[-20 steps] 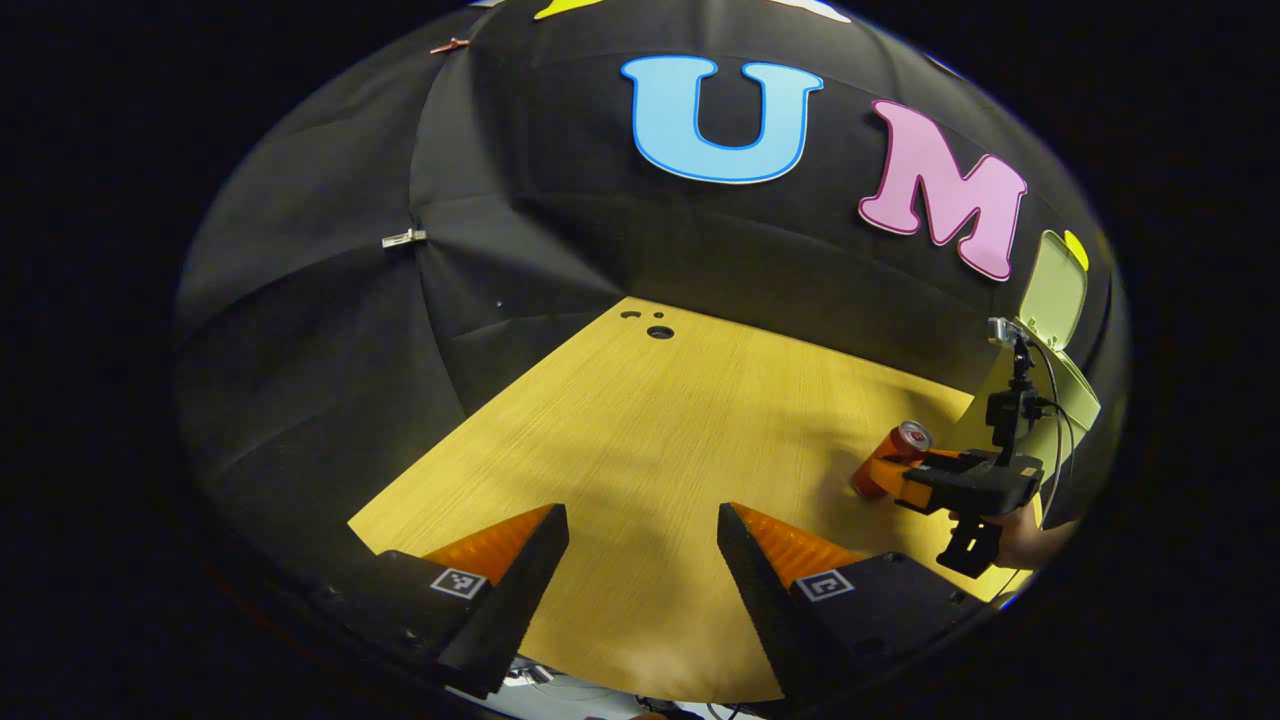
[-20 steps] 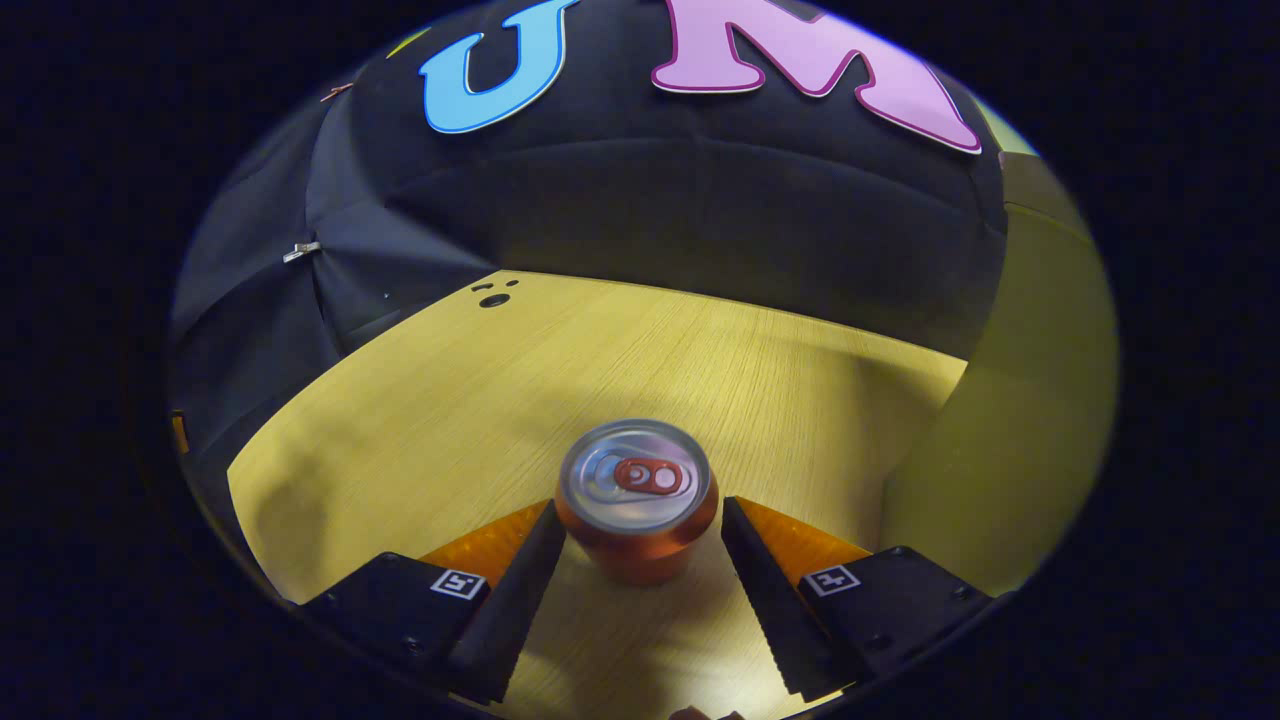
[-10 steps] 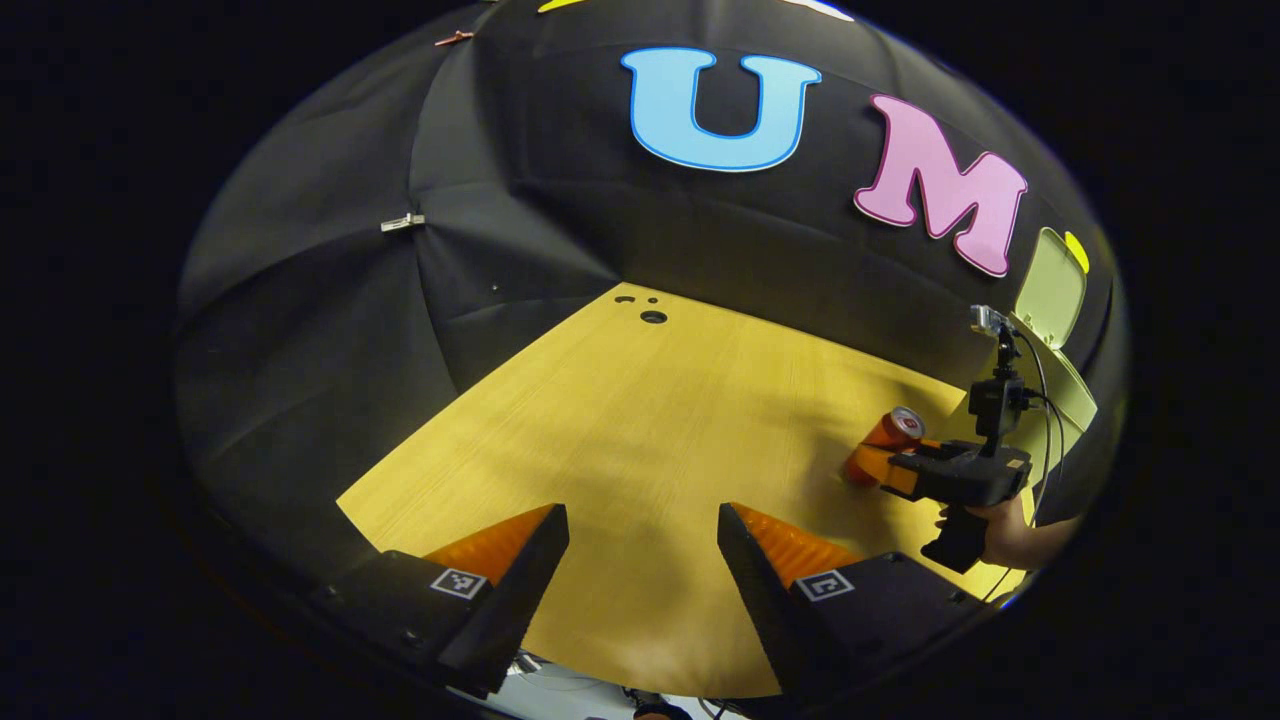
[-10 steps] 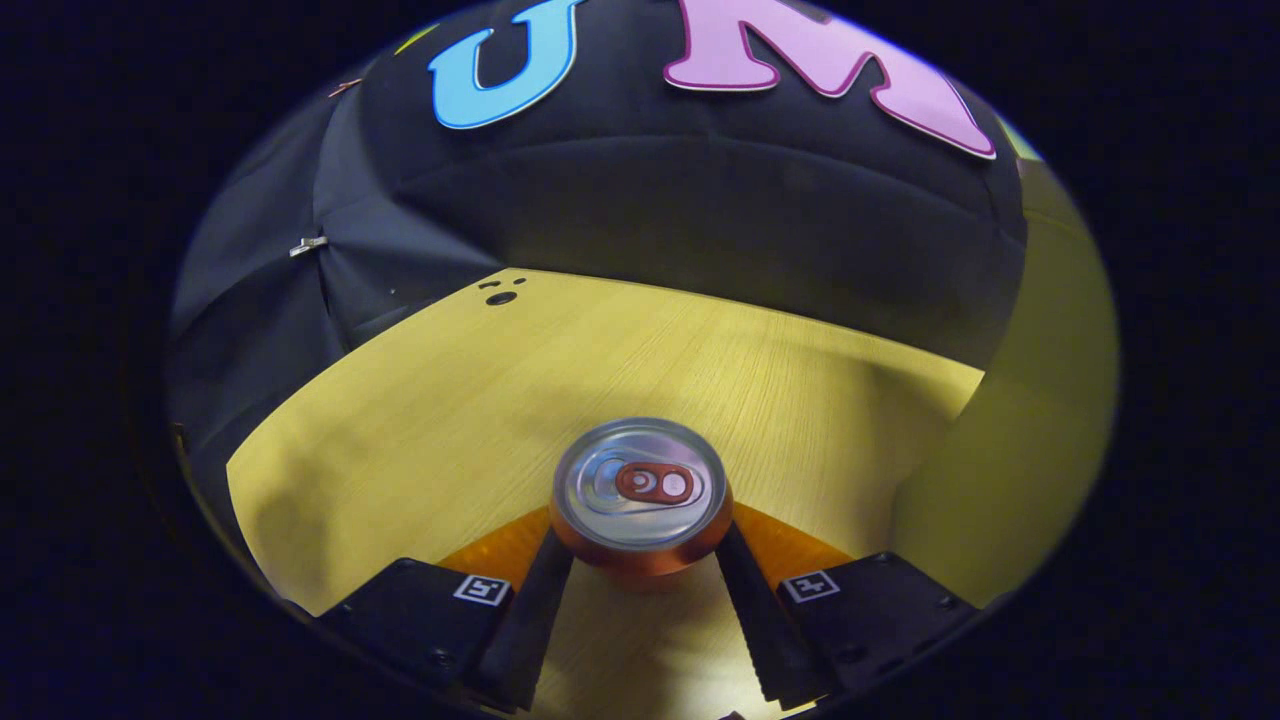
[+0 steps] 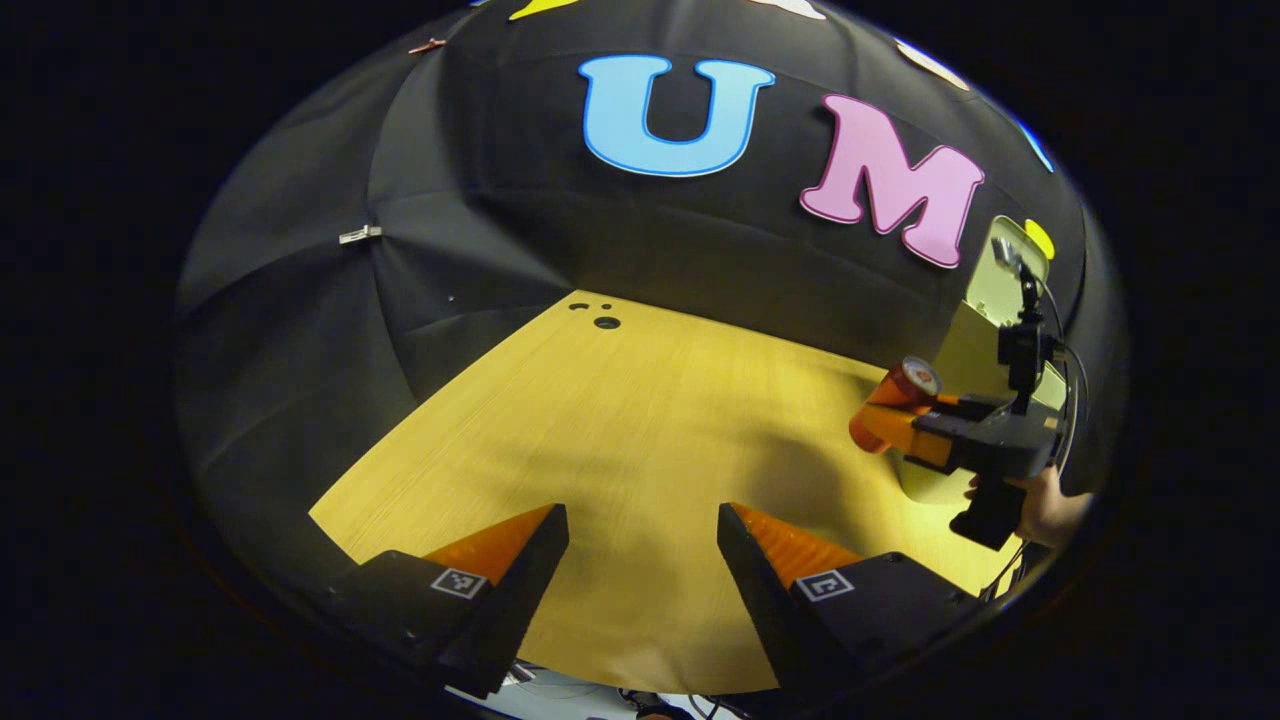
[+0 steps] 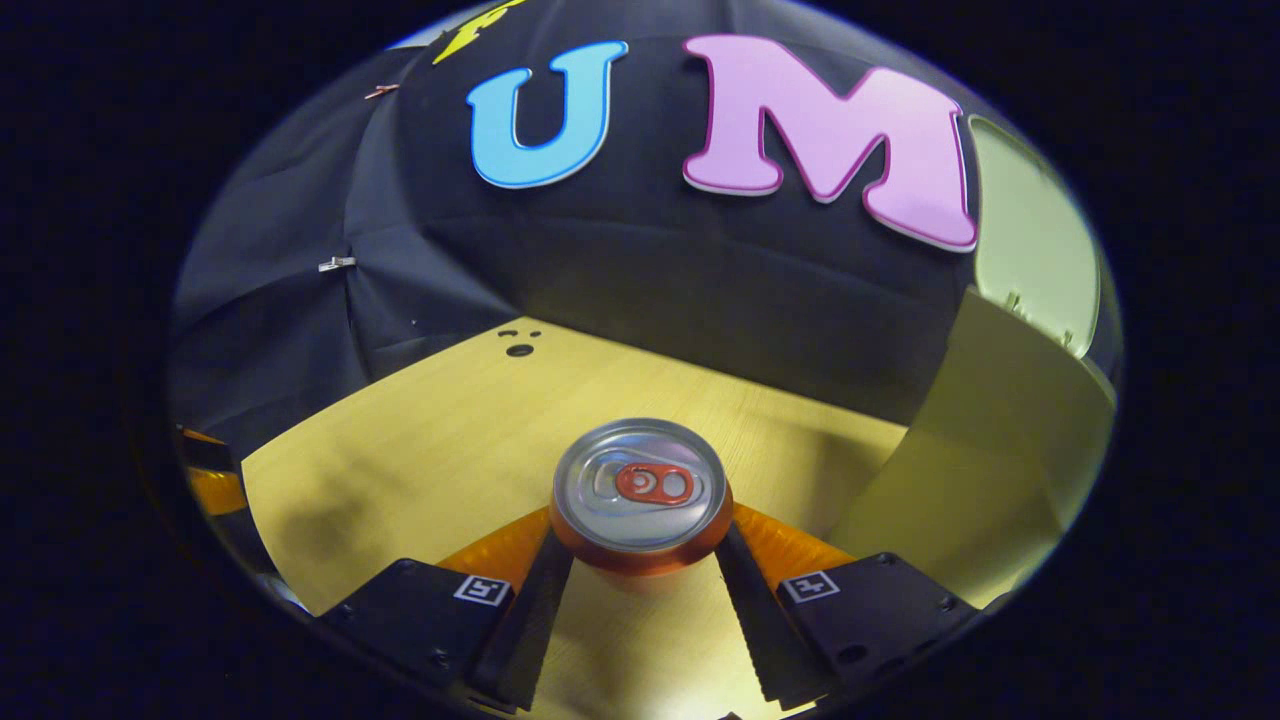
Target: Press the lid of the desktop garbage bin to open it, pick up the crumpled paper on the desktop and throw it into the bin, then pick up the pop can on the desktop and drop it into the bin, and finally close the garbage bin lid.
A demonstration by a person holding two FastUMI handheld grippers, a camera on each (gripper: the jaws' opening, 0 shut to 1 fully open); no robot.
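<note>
Gripping the pop can beside the bin

Clamped by both fingers of right gripper (image 6: 640, 560) on pop can (image 6: 640, 497), raised off wooden desktop (image 6: 430, 430), just left of open garbage bin (image 6: 990, 450). Spread wide and holding nothing: left gripper (image 5: 642, 545), well left of bin.

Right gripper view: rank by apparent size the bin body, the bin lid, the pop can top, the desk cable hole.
Largest to smallest, as they look:
1. bin body
2. bin lid
3. pop can top, though it sits close to the camera between the right gripper's jaws, so its rank against the lid is unsure
4. desk cable hole
</note>
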